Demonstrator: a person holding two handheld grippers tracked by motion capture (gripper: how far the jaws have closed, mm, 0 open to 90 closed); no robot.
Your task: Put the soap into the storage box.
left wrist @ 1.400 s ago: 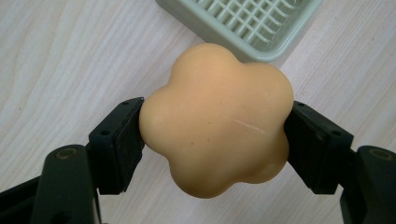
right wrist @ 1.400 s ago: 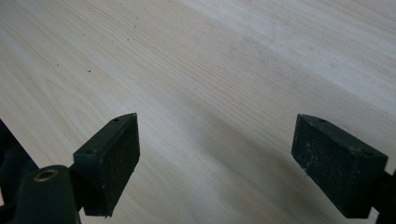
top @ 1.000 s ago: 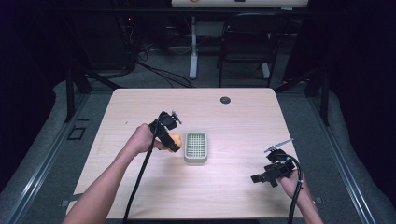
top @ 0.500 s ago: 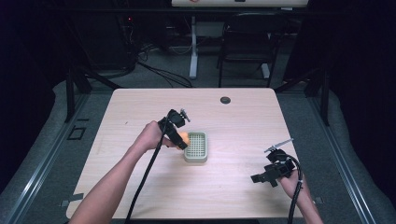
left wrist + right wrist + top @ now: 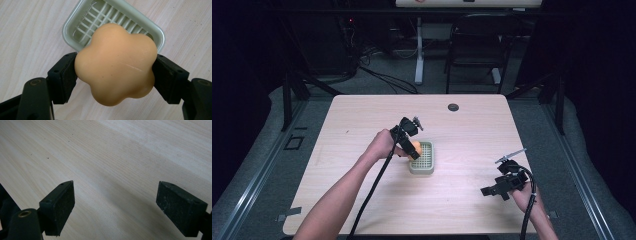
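A flower-shaped orange soap (image 5: 116, 63) is squeezed between both pads of my left gripper (image 5: 115, 75), which is shut on it. In the high view that left gripper (image 5: 413, 148) holds the soap (image 5: 415, 148) at the left rim of a pale green ribbed soap dish (image 5: 422, 159) near the table's middle. The dish (image 5: 75, 23) lies just beyond the soap in the left gripper view. My right gripper (image 5: 492, 190) rests near the table's right front, open, and the right gripper view has bare wood between its pads (image 5: 61, 205).
The light wooden table (image 5: 362, 120) has a small dark round cap (image 5: 453, 107) near its far edge. A black cable (image 5: 374, 185) trails from the left gripper along the forearm. Chairs and stands are on the floor beyond the table.
The left hand has carried the soap to the right, from beside the dish to over its left rim. The right gripper has stayed where it was.
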